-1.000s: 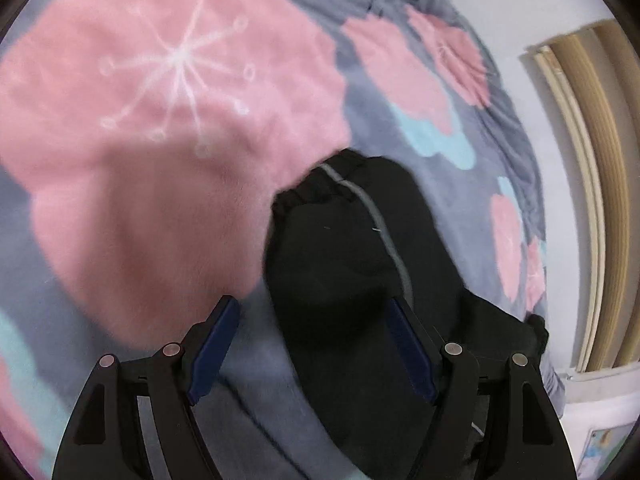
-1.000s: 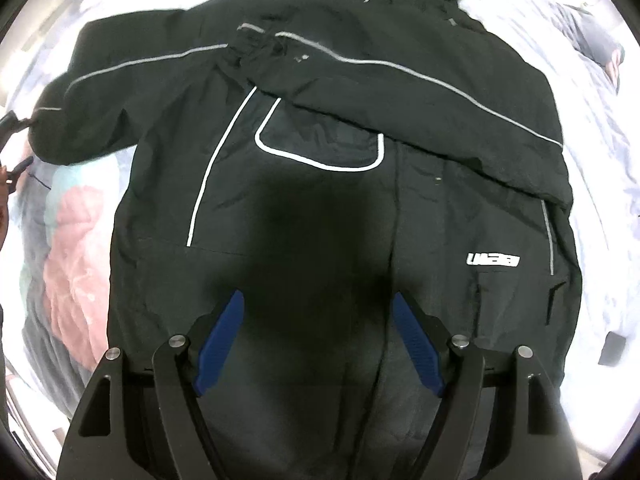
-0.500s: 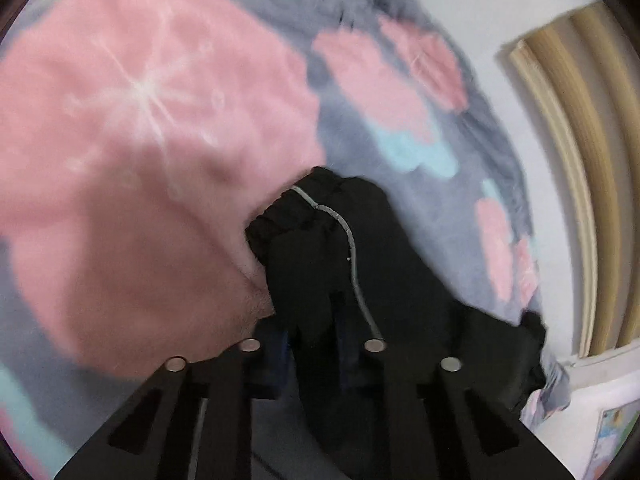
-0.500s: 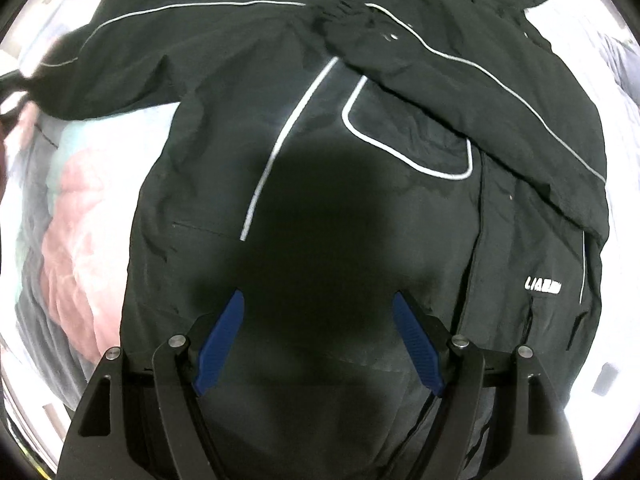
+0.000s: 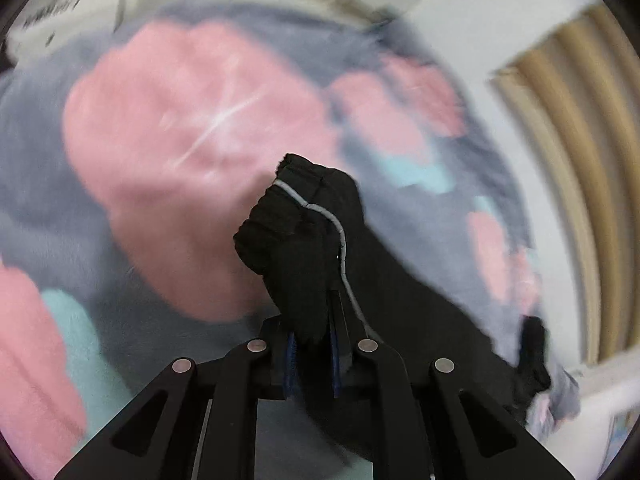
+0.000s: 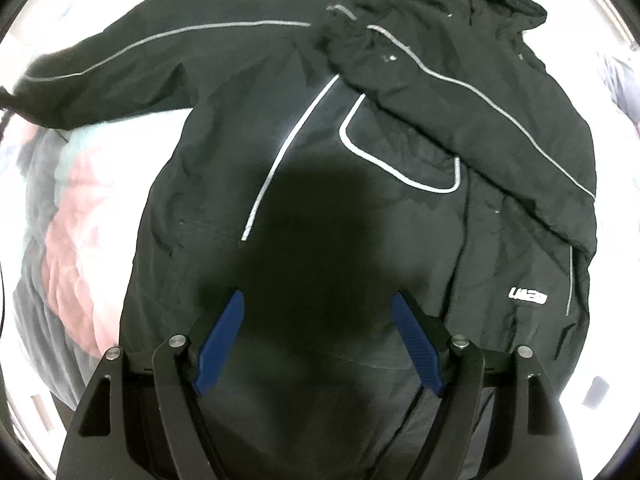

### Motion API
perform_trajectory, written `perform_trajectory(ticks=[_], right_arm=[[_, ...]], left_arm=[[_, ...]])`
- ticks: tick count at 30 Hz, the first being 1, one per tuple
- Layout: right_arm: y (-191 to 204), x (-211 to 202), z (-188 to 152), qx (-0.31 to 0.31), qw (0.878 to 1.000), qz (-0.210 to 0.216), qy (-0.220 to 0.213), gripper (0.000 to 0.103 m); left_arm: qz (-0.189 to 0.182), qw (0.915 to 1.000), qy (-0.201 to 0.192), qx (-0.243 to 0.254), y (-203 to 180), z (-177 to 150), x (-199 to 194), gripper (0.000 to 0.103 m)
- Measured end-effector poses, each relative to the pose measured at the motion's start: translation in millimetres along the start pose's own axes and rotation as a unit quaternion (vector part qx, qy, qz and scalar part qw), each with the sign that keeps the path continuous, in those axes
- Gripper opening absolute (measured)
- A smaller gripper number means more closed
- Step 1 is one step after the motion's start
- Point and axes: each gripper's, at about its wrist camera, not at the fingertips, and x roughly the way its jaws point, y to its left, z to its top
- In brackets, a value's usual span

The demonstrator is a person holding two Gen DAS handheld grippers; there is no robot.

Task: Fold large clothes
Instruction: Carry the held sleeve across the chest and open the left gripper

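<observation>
A large black hooded jacket point(image 6: 360, 184) with thin white piping lies spread on a blanket. Its right sleeve point(image 6: 472, 104) is folded across the chest. Its left sleeve point(image 6: 140, 64) stretches out to the left. My left gripper point(image 5: 312, 340) is shut on the cuff end of that sleeve point(image 5: 296, 232) and holds it lifted off the blanket. My right gripper point(image 6: 318, 316) is open and empty, hovering above the jacket's lower front.
The jacket rests on a grey blanket point(image 5: 180, 128) with pink and teal blotches, also seen in the right wrist view point(image 6: 68, 248). A white wall and wooden slats point(image 5: 568, 160) stand at the blanket's far right edge.
My left gripper closed on the sleeve cuff and has lifted it off the blanket. My right gripper has drifted left over the jacket, still open.
</observation>
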Motion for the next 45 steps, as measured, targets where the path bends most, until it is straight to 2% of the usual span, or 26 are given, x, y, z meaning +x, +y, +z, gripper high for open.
perform_trajectory(ticks=[3,7,11,14,16,19,22,26,29,33,35,37,39,41,43,45], right_arm=[[-7.4,-3.4,-0.9,0.015,1.0,0.014,-0.004,0.08],[-21.3,-8.9,-3.4,0.021,0.999,0.034,-0.015,0.08],[-35.8,-25.0,-11.0,0.008,0.998,0.04,-0.042,0.08],[-52.0,-35.0,-18.3,0.008,0.997,0.042,-0.056,0.08],[-67.0,-38.0,-24.7,0.016,0.997,0.045,-0.061,0.08],[-103.2,-39.4,-39.0,0.045,0.996,0.046,-0.064,0.08],[-142.1,-39.0,-50.4,0.077,0.994,0.045,-0.064,0.08],[-200.8,-32.8,-64.3,0.129,0.989,0.038,-0.06,0.08],[-236.8,-25.6,-67.5,0.166,0.984,0.039,-0.058,0.08],[-264.4,-13.0,-61.1,0.188,0.98,0.045,-0.053,0.08],[-271.0,-5.0,-54.3,0.189,0.98,0.044,-0.048,0.08],[-275.6,2.4,-47.3,0.187,0.98,0.049,-0.043,0.08],[-276.7,7.2,-37.5,0.185,0.98,0.057,-0.039,0.08],[-279.5,10.9,-28.4,0.186,0.979,0.072,-0.041,0.08],[-281.0,11.6,-17.0,0.187,0.977,0.091,-0.047,0.08],[-280.3,10.3,-5.7,0.188,0.974,0.113,-0.06,0.08]], left_arm=[[-0.045,0.9981,-0.014,0.039,-38.3,-0.4,-32.9,0.013],[-0.08,0.9898,-0.037,0.112,-98.8,-18.5,-81.5,0.013],[-0.122,0.9757,-0.039,0.178,-166.4,-61.1,-115.8,0.013],[-0.146,0.9634,-0.036,0.222,-212.4,-92.7,-125.9,0.013],[-0.168,0.9521,-0.018,0.255,-250.2,-124.6,-124.3,0.013],[-0.184,0.9395,0.018,0.288,-293.2,-167.0,-111.3,0.013],[-0.195,0.9209,0.065,0.331,-338.4,-221.3,-87.3,0.013],[-0.186,0.8883,0.15,0.392,-389.3,-305.3,-31.9,0.013],[-0.172,0.8683,0.207,0.417,-407.2,-353.8,13.1,0.013],[-0.134,0.8506,0.278,0.426,-409.6,-401.2,67.5,0.02],[-0.12,0.8442,0.309,0.421,-405.1,-411.1,88.5,0.023],[-0.125,0.8397,0.332,0.411,-398.6,-417.5,100.1,0.027],[-0.138,0.8335,0.356,0.4,-394.4,-415.8,103.3,0.037],[-0.152,0.8263,0.388,0.379,-391.5,-412.3,103.3,0.061],[-0.176,0.8129,0.424,0.358,-388.7,-410.3,95.8,0.067],[-0.178,0.8109,0.417,0.371,-387.0,-406.8,82.7,0.068]])
